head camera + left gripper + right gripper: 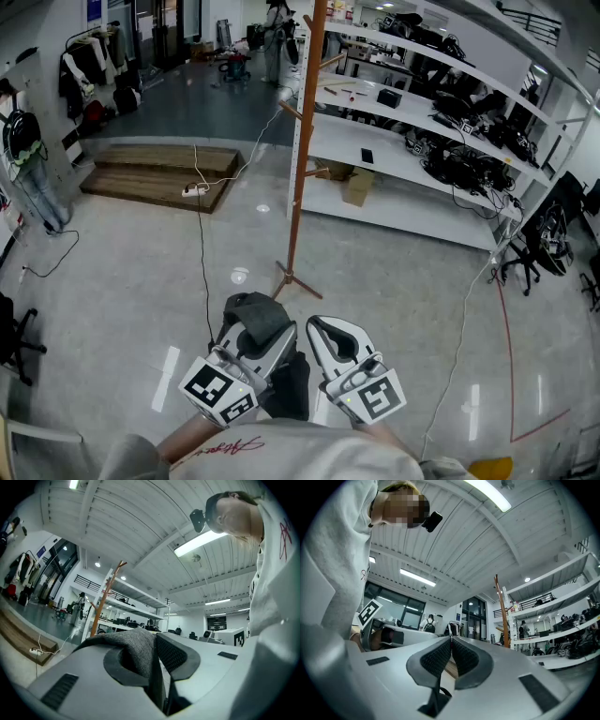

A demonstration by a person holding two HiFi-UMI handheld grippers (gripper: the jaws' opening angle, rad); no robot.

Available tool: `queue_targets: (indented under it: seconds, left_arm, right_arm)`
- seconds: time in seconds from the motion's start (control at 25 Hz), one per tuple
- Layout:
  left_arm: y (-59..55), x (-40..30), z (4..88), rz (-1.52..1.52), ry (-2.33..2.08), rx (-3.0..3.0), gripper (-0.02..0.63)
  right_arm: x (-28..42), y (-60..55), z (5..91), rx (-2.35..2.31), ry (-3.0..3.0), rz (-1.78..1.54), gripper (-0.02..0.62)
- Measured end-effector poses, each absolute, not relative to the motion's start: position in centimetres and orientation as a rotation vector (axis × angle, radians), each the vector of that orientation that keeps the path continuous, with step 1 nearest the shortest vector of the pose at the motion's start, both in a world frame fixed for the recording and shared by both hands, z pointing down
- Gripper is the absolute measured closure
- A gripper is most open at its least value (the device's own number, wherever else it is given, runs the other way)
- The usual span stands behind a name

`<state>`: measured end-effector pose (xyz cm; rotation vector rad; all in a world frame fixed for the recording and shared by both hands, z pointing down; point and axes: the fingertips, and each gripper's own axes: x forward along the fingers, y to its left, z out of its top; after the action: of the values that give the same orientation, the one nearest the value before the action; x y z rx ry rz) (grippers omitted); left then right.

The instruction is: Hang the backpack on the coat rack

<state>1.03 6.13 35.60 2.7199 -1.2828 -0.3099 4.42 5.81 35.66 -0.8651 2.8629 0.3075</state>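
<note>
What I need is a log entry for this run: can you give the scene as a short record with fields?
left tongs: shut on backpack, gripping its grey fabric
right tongs: shut, empty
backpack: dark bulk hangs below the tongs, not on rack
rack: upright on floor ahead, apart from both tongs

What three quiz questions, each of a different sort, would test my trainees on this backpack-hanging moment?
1. True or false: the right gripper holds the backpack.
2. Which gripper clamps the backpack's grey fabric? A. left gripper B. right gripper
3. What material is the coat rack pole, by its look?
Key: 1. False; its jaws are shut on nothing. 2. A. 3. Wood.
</note>
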Motion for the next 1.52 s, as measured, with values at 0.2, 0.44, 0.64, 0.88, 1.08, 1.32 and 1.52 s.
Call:
queue_targets:
  seconds: [0.2,0.44,0.64,0.88,1.08,1.32,1.52]
  left_arm:
    - [6.3,1.2,35.2,-0.317,-1.286,2.728,0.511]
    - [5.9,1.5,35.1,-0.315,-1.281,2.737,0.511]
    - [6.0,1.6,35.4,-0.308,-1.279,2.729,0.511]
    - [6.0,1.4,35.2,-0.315,-1.291,2.717,0.511]
    - [5.8,1.6,34.9,-0.329,-1.303,2.724,0.511]
    - [5.0,1.6,34.0,-0.356,-1.346,2.724,0.511]
    - [3.3,0.8,31.7,-0.409,-1.432,2.742,0.512]
  right_arm:
    - [4.5,6.1,35.6,-0.855,2.871,0.314,0.572]
    - [4.6,5.7,35.5,-0.859,2.866,0.319,0.573]
    - [4.6,5.7,35.5,-0.865,2.854,0.293,0.572]
    - [5.1,5.9,34.2,-0.852,2.763,0.271,0.572]
    - [5.6,5.8,34.3,-0.869,2.754,0.298,0.572]
    - [7.1,5.2,34.4,-0.892,2.746,0.277,0.572]
    - [8.1,4.7,35.1,-0.897,2.761,0.267,0.572]
